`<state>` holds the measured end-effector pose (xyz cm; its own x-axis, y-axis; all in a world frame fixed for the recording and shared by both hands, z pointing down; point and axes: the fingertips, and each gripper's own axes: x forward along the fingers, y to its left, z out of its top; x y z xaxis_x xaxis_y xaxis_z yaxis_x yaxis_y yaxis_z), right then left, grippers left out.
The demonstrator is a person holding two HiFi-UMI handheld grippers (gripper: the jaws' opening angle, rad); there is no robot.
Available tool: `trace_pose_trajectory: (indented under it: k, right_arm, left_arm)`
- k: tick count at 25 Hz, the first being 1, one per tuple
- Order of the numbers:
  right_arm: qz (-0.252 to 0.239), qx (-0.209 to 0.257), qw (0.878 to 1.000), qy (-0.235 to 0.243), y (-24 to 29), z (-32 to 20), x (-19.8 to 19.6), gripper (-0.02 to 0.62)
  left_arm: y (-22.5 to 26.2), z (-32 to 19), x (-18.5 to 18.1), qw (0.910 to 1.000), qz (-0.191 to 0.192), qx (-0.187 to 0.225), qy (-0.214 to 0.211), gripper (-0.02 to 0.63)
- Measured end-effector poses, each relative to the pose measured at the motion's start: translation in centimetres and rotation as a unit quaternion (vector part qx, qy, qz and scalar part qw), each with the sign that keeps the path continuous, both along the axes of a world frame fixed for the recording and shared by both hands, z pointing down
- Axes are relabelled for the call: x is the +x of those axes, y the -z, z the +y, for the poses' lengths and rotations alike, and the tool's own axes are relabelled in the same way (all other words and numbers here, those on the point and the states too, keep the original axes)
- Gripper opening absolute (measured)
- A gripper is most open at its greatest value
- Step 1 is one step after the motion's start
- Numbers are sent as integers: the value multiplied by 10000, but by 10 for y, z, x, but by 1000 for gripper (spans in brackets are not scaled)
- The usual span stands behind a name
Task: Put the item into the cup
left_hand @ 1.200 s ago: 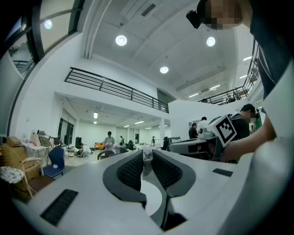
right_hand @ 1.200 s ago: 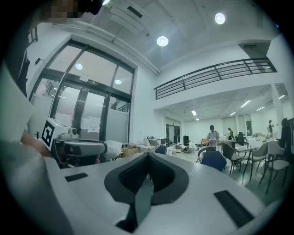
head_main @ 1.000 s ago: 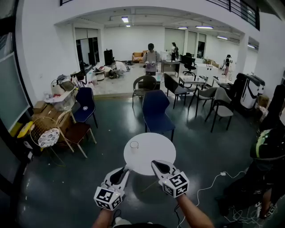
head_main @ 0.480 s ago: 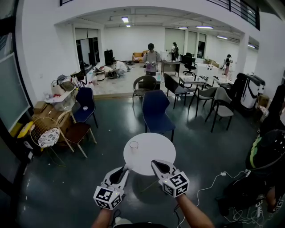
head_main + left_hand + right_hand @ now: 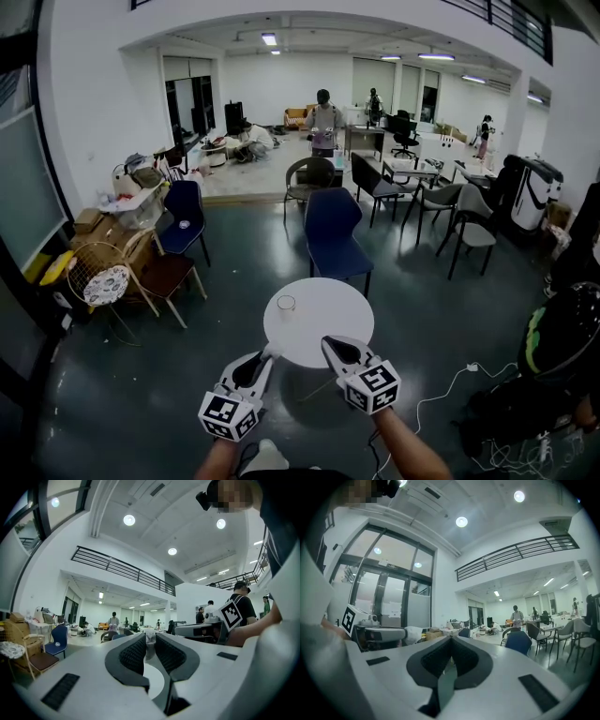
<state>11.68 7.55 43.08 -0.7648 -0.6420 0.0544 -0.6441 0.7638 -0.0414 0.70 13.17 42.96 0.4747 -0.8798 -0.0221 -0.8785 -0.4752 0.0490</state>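
Observation:
A clear cup (image 5: 286, 304) stands on the left part of the round white table (image 5: 328, 323). My left gripper (image 5: 266, 356) hovers at the table's near edge, short of the cup, shut on a small white item (image 5: 273, 350). The left gripper view shows that white item (image 5: 150, 638) pinched between the dark pads of the left gripper (image 5: 150, 641). My right gripper (image 5: 328, 341) is beside it over the table's near edge. The right gripper view shows the right gripper (image 5: 451, 639) shut with nothing in it, and the white item (image 5: 414, 633) off to the left.
A blue chair (image 5: 332, 234) stands just behind the table. A wicker chair (image 5: 98, 277) and boxes are at the left, and grey chairs (image 5: 469, 225) at the back right. A white cable (image 5: 441, 384) lies on the floor at the right, near a seated person (image 5: 562, 328).
The head view has shifted slightly, so the table and cup sit a little lower and to the right. Both grippers keep their places and their grip. A light shoe now shows at the bottom.

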Motion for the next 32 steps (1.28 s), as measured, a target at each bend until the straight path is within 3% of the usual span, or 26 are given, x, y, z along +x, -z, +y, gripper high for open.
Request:
trace_pose_trajectory:
  k: [13,32]
  right_arm:
    - [-55,-2,10000,-63,4,-29,-24,15]
    - [37,-166,9994,-314,-7,-130,-47,16]
  left_arm:
    - [-4,-32,-28,10000,12,-54,32,74]
    - [-10,-142,-58,9997,72,-174,-137,74]
